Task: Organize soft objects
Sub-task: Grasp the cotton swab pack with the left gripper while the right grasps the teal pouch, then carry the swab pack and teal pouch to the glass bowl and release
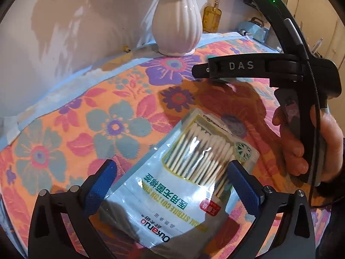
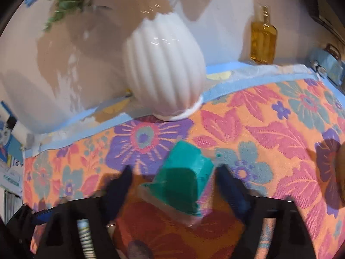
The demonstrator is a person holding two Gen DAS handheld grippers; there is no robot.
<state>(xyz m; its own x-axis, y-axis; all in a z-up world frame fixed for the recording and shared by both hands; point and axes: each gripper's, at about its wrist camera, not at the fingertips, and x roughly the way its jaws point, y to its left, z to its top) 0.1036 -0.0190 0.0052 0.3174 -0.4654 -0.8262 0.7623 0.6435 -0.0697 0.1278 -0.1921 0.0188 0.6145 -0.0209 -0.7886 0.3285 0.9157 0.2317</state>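
Left wrist view: cotton swab pouch [image 1: 172,185] lies flat on the floral cloth [image 1: 64,129] between the left gripper's [image 1: 172,185] spread, unclenched jaws. Light, crinkly, slippery film; best pinched at an edge. Right gripper [image 2: 172,185] brackets a teal sponge block [image 2: 183,181], squashy; contact blurred, cannot tell. White ribbed vase [image 2: 163,69] and amber bottle [image 2: 263,41] stand behind, fragile.

Lighting: warm indoor light, moderately bright, throwing soft shadows on the far wall [image 1: 75,21] and a dark one across the floral cloth [image 1: 232,99]; small glare spots on the white vase [image 1: 187,2]. Left wrist view mostly sharp. Right wrist view motion-blurred throughout; both fisheye-bent with black corners.
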